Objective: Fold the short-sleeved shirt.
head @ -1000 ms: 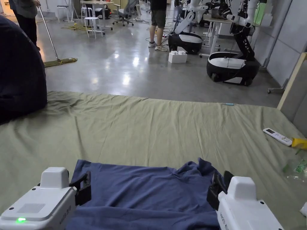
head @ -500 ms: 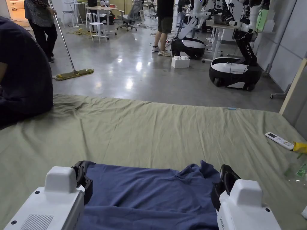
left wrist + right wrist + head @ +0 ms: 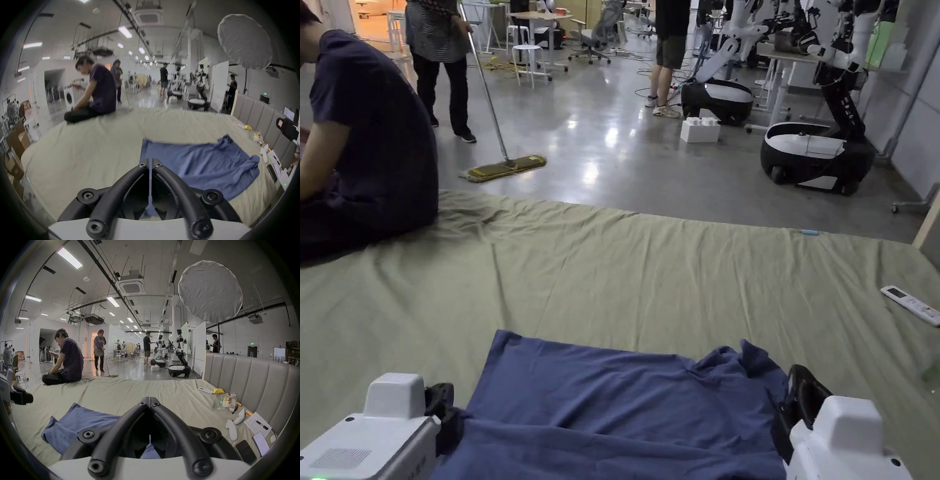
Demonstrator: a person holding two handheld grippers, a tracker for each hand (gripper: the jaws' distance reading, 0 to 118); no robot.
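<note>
A blue short-sleeved shirt (image 3: pixel 612 406) lies spread on the green bed sheet (image 3: pixel 612 269), with a ridge across its near part and a bunched sleeve at its far right. My left gripper (image 3: pixel 442 406) hovers at the shirt's left edge. In the left gripper view its jaws (image 3: pixel 150 164) are shut, with no cloth showing at the tips. My right gripper (image 3: pixel 800 400) hangs over the shirt's right edge, and its jaws (image 3: pixel 149 400) are also shut and bare. In the right gripper view, sheet separates the left gripper (image 3: pixel 30 398) from the shirt (image 3: pixel 84 420).
A person (image 3: pixel 369 144) sits on the bed's far left corner. A remote (image 3: pixel 909 304) lies at the right, near the padded headboard (image 3: pixel 251 378), with a bag (image 3: pixel 227 400), a paper (image 3: pixel 258 425) and phones beside it. Beyond the bed, someone pushes a mop (image 3: pixel 503 167) and wheeled robots (image 3: pixel 819 150) stand.
The left gripper's jaws stood apart by the shirt's far-left corner; they have drawn back toward me and to the left, and are now shut. The head camera has swung left.
</note>
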